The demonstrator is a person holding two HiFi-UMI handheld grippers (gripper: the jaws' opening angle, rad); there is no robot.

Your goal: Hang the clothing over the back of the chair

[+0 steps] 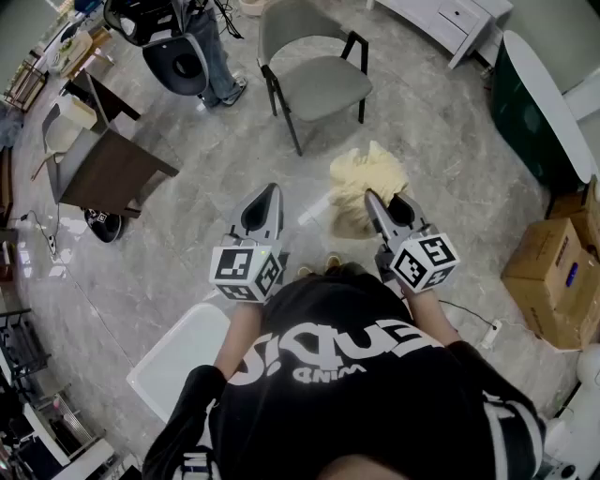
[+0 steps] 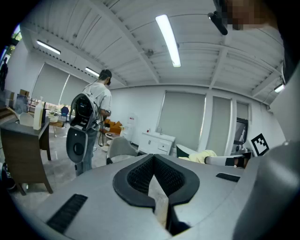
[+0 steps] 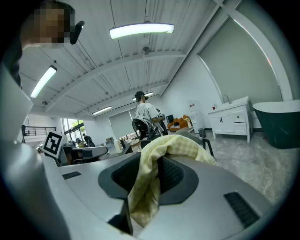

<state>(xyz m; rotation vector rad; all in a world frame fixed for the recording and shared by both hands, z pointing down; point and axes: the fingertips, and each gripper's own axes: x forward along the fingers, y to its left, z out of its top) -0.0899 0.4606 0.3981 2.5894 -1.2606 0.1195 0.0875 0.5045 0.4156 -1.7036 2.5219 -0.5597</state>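
A pale yellow piece of clothing (image 1: pixel 364 180) hangs bunched from my right gripper (image 1: pixel 373 199), whose jaws are shut on it. In the right gripper view the checked cloth (image 3: pixel 151 164) spills out of the black pads and covers their tips. My left gripper (image 1: pixel 272 191) is level beside it on the left, shut with nothing between its pads (image 2: pixel 140 176). The grey-green chair (image 1: pixel 314 73) with black legs stands ahead on the marble floor, seat facing me, apart from both grippers. From the left gripper view I see the chair (image 2: pixel 119 149) and the cloth (image 2: pixel 205 156).
A person carrying equipment (image 1: pixel 199 52) stands left of the chair. A brown desk (image 1: pixel 117 169) is at the left. Cardboard boxes (image 1: pixel 553 281) and a dark green tub (image 1: pixel 536 105) are on the right, a white cabinet (image 1: pixel 452 19) behind. A white block (image 1: pixel 178 361) sits by my left side.
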